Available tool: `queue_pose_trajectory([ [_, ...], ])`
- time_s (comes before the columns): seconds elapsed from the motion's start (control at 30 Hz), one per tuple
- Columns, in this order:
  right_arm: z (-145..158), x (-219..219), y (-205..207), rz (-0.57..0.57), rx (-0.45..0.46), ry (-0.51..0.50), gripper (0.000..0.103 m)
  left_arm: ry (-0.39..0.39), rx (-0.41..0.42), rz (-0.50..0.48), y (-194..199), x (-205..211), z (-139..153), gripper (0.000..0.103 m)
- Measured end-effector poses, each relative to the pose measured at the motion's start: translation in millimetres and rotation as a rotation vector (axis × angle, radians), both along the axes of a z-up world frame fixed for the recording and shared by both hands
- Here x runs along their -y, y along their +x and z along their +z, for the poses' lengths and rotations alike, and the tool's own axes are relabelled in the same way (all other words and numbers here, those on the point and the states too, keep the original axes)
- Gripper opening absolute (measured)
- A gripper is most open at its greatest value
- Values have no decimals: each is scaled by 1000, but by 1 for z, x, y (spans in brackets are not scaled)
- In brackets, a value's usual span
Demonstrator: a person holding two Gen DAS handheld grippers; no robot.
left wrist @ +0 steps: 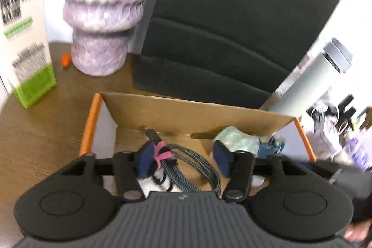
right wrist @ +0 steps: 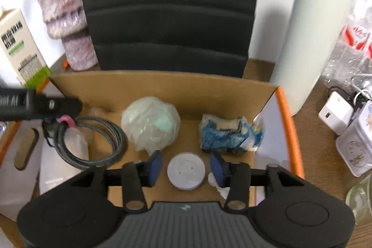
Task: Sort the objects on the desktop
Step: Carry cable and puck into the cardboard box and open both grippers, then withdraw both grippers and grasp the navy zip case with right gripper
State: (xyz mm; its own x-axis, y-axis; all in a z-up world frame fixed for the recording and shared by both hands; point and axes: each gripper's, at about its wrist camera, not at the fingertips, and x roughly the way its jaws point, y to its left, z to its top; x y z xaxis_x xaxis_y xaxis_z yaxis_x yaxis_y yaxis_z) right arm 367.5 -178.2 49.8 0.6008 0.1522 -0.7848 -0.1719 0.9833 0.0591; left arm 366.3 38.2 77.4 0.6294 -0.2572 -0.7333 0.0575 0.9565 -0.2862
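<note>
An open cardboard box [left wrist: 91, 122] with orange edges sits on the wooden desk. My left gripper [left wrist: 183, 162] hangs over its left part, open. A coiled grey braided cable [left wrist: 186, 169] with a pink tie lies between its blue pads, against the left one. In the right wrist view my right gripper [right wrist: 186, 166] stands over the box [right wrist: 288, 113] floor. A round white disc [right wrist: 186, 172] lies between its blue pads with a slim gap on each side. The cable [right wrist: 97, 143] rests at the left under a black left finger [right wrist: 53, 106].
A pale green wrapped ball [right wrist: 151, 123] and a blue-and-white packet [right wrist: 227, 134] lie in the box. Behind it stand a black padded block [right wrist: 167, 15], a purple vase [right wrist: 69, 22] and a white-green carton [right wrist: 21, 48]. Right of it are a white flask [right wrist: 311, 38], a charger [right wrist: 334, 115] and a tin [right wrist: 358, 145].
</note>
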Motion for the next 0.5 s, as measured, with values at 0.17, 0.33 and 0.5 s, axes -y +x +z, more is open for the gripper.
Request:
queue_pose_trajectory([
  [0.17,31,13,-24,-4,32,-17,53,145,29,-37,-35,7,23,90],
  [0.33,58,21,-62,-9,64,-57,62,220,44,-25,-75,6,37,100],
  [0.5,75,29,-109,-37,102,-82,87,220,54,0,-124,-2,44,103],
])
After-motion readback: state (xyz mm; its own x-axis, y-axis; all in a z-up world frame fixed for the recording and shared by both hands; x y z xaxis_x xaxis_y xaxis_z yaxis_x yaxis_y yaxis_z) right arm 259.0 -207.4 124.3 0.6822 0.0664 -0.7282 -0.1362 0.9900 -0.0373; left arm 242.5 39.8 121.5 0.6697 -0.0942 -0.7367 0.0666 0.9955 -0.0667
